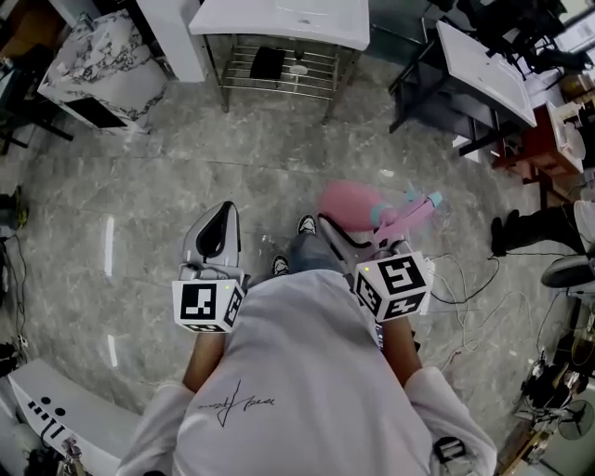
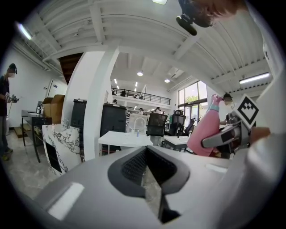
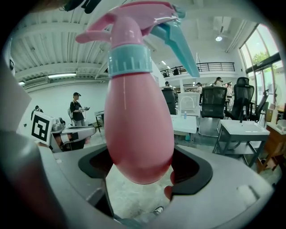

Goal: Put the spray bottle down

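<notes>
Head view, left to right: a marble slab (image 1: 98, 58) stands at the far left; a white table (image 1: 279, 19) with a wire shelf (image 1: 279, 70) under it stands far ahead in the middle; a white desk (image 1: 483, 65) stands at the far right, and cables (image 1: 465, 288) trail over the grey floor (image 1: 186, 158) on the near right; all of these are well apart from both grippers. Two shoes (image 1: 307, 224) show on the floor between the grippers.

Both forearms reach forward from the person's white shirt (image 1: 307, 372), side by side and apart. The left gripper (image 1: 223, 212) is held out over the floor, its jaws drawn together with nothing between them; only a thin sliver of floor shows in its own view. The right gripper (image 1: 367, 228) is clamped on the spray bottle (image 1: 351, 203); the right gripper view shows the jaws spread wide around the round pink body, low on the bottle, which stands upright in the air above the floor; its blue trigger (image 3: 176, 42) points up and to the right. Left gripper view shows the pink bottle at its right side, beyond a white pillar (image 2: 89, 107).
</notes>
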The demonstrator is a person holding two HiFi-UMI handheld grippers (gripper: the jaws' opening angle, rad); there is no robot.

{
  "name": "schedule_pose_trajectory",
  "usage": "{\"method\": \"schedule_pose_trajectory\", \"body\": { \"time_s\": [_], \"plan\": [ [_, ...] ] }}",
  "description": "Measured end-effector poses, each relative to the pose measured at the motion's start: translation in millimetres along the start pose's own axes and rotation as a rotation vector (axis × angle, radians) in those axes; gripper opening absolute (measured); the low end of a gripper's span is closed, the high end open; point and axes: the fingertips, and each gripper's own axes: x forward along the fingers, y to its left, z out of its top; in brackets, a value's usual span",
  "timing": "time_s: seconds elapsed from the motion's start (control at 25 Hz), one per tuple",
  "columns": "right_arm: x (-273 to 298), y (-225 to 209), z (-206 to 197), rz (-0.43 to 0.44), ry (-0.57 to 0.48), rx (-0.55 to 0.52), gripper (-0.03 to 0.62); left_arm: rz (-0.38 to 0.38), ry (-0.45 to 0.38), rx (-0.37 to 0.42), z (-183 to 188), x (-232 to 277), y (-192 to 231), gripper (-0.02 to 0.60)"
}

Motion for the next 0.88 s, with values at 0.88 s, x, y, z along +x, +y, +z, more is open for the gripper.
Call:
{"method": "schedule_pose_trajectory", "body": {
  "time_s": [0.88],
  "plan": [
    [141.2,-57.7,46.5,0.092,0.024,0.027,0.388,0.07,-0.005,-0.047,27.6,118.4,65.3,0.054]
  ]
}}
